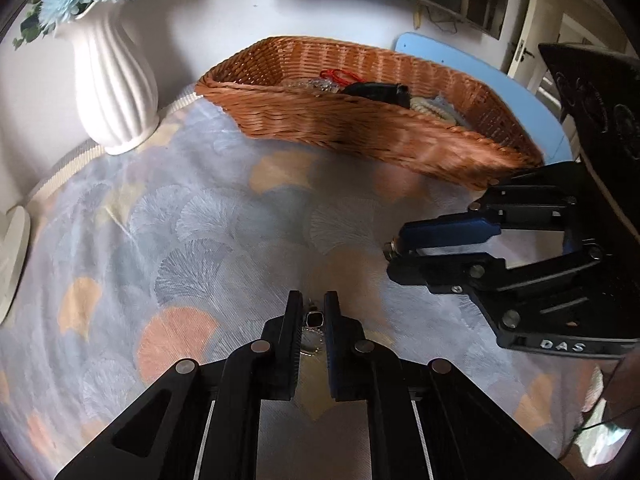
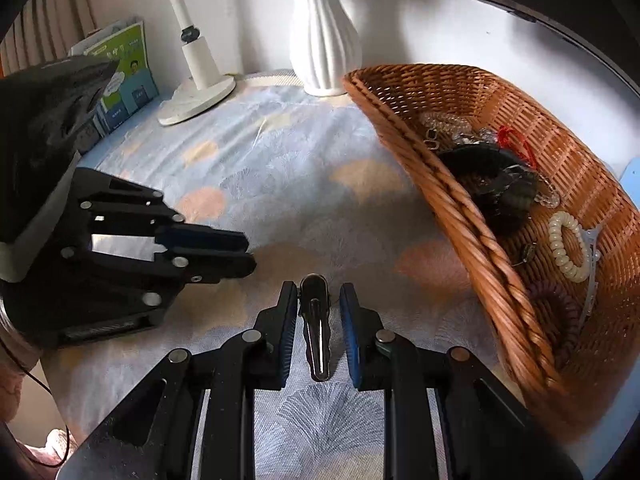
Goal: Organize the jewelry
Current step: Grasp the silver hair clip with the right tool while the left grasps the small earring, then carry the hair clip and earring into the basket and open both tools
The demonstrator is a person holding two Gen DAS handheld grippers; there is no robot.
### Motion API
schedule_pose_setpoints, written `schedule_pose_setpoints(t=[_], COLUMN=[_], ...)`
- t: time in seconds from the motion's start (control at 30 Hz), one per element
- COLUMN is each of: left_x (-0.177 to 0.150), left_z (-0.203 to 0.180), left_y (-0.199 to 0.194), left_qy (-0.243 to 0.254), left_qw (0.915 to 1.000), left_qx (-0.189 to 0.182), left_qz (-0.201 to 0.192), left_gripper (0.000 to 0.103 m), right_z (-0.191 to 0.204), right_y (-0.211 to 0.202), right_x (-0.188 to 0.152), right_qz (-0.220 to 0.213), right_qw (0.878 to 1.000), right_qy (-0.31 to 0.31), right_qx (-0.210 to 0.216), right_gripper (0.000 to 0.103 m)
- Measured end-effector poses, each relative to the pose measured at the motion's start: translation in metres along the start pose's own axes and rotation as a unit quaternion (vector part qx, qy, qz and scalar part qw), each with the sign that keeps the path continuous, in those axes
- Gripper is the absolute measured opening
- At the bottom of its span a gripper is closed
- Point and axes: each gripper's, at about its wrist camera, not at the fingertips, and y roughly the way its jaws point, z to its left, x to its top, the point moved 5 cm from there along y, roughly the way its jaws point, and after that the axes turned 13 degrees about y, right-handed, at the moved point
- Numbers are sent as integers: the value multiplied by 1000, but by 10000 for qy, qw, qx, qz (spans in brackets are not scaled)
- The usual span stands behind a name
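Across a bench draped in a pale blue cloth point(image 1: 192, 216) printed with fan-shaped leaves, we work beside a long wicker basket point(image 2: 472, 240) that stands near the far right edge. A ribbed white vase point(image 1: 116, 92) of light blue flowers sits at the cloth's back edge, with the round base of a white lamp point(image 2: 196, 96) to its left in the right wrist view.

The basket already holds a tangle of pieces: a cream beaded bracelet point(image 2: 568, 248), a dark purple coiled hair tie point(image 2: 560, 312), a red cord point(image 2: 516, 144), clear beads and a dark bundle we cannot identify.

Our left tongs point(image 1: 313, 320) are clenched on a small pendant point(image 1: 314, 319) with a dark rectangular stone, low over the cloth, its pale chain looped beneath between the pads. Whether the chain rests on the cloth we cannot tell.

Our right tongs point(image 2: 319, 300) grip a slim dark metal hair clip point(image 2: 316, 332) near its rounded hinge end, the clip's pointed tip running back toward the camera above the cloth, just left of the basket's near rim. The two tongs sit side by side, apart, both short of the basket.
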Motion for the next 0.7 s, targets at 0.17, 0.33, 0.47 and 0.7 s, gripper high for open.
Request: schedule_pose_setpoints(t=[0.17, 0.33, 0.47, 0.7], left_x=[17, 46, 76, 132], left_z=[8, 14, 13, 17], left_y=[-40, -75, -88, -66], left_qy=[-403, -614, -463, -482], left_qw=[9939, 9816, 9809, 9799], left_qx=[-834, -1372, -1263, -1325], left_qz=[-602, -1180, -1404, -1413], left_gripper=[10, 10, 10, 10], right_z=[-7, -15, -32, -90], right_y=[-26, -78, -114, -140], right_x=[10, 31, 52, 95], right_qz=[-131, -672, -1114, -1605], right_qw=[9989, 9953, 9920, 9811], right_qy=[344, 519, 565, 1002], right_qx=[301, 456, 180, -405], right_gripper=[18, 18, 18, 18])
